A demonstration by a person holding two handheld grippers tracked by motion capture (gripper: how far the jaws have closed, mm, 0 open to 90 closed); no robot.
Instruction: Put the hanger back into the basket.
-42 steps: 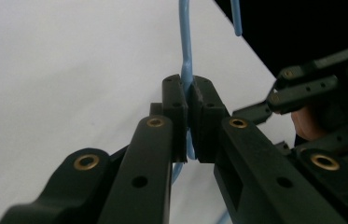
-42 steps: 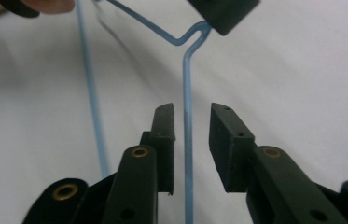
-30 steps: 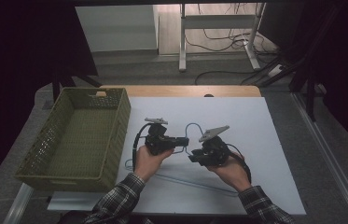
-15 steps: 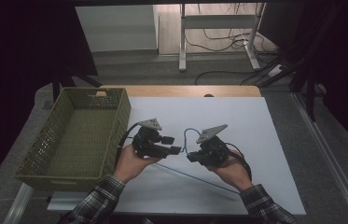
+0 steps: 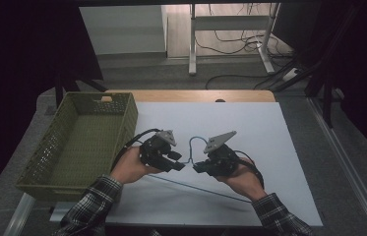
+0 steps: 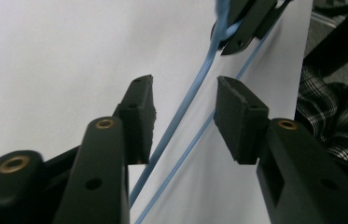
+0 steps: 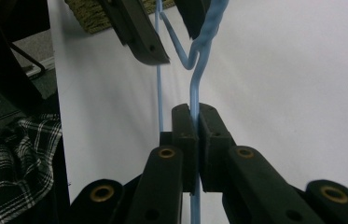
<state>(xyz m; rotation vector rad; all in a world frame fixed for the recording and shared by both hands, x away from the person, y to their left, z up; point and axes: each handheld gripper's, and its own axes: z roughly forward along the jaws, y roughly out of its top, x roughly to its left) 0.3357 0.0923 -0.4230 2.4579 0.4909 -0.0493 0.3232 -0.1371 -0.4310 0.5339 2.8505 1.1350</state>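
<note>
Fingers first: your right gripper (image 7: 194, 135) has its fingers pressed together on the hanger (image 5: 191, 147), a thin blue wire one, pinching the wire just below its twisted neck. Your left gripper (image 6: 185, 116) has its fingers spread, with two runs of the blue wire passing through the gap and neither pad touching it, as far as the left gripper view shows.

From above, the hanger sits near the middle of the white surface (image 5: 269, 132), between your two grippers. Its hook arches up toward 12 o'clock and one long arm runs off toward 4 o'clock, passing under your right hand (image 5: 242, 179). The left gripper (image 5: 164, 155) comes in from 9 o'clock and the right gripper (image 5: 210, 164) from 3 o'clock, their tips close together at the neck. The green basket (image 5: 122, 123) stands at 9 o'clock, well apart from the hanger, and looks empty.

You seem to be at the second-grip stage: one side held, the other lined up but not closed. The next move calls for closing the left fingers on the wire without dragging it sideways. Keep the right pinch firm so the thin wire does not twist or slip, and check that the left fingers catch the run you intend, since two lie between them.
</note>
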